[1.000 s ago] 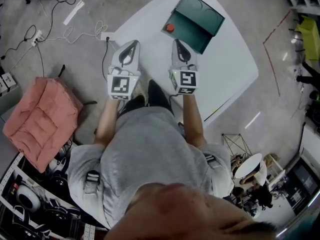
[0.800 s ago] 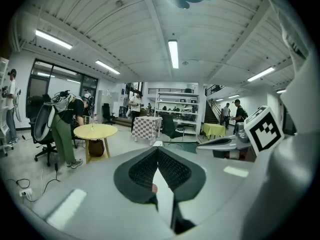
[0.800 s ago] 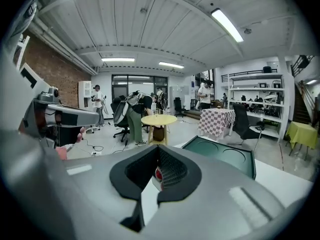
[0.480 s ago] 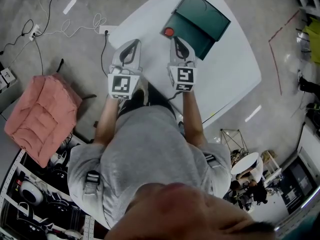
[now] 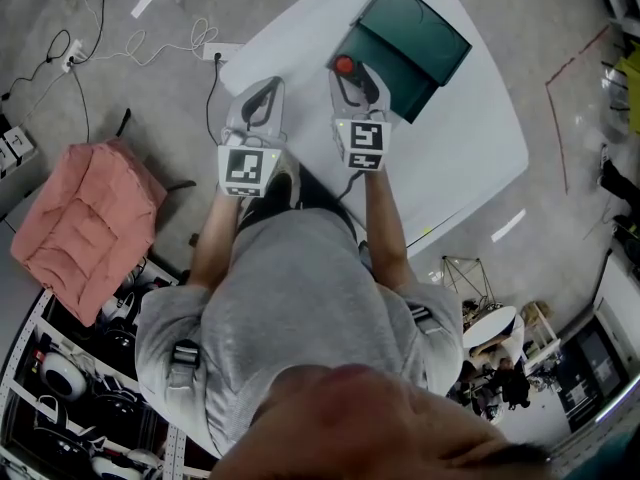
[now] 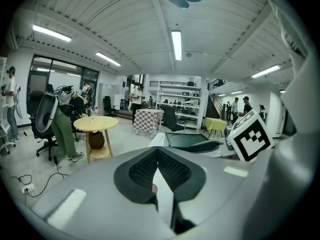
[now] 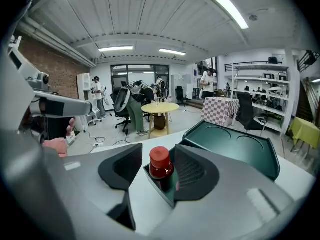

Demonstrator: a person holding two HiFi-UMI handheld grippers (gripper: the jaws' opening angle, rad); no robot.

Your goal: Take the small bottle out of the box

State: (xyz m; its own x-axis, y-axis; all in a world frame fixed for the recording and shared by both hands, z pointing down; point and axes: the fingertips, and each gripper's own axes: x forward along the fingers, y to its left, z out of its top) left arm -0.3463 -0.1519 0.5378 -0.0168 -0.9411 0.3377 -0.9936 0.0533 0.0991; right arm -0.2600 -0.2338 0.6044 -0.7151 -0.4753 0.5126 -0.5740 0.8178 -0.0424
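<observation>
Starting nearest the person, the left tongs [image 5: 262,90] hover over the near edge of the bench [image 5: 470,148] much where they were a second ago, pressed together with nothing between them, and they play no part yet. At their 3 o'clock the right tongs [image 5: 356,72] are what has changed. A second ago they were pressed together and held short of the box. Since then they have pushed forward toward 12 o'clock, and their jaws are now opening to either side of the small bottle [image 7: 161,166]. Its red cap [image 5: 344,65] shows between the two pads in the right gripper view, with a gap on the left side and the right pad close beside it. Neither pad looks to be pressing on it, so the bottle is framed, not held. It stands upright in the near corner of the dark green box [image 5: 392,70], not yet taken out, and the open lid [image 5: 425,30] lies beyond it toward 1 o'clock. For the task this reads as the end of the approach and the start of the grasp. The tongs probably need to settle a little lower around the bottle, close on it, then lift straight up so it clears the box wall without tipping.
</observation>
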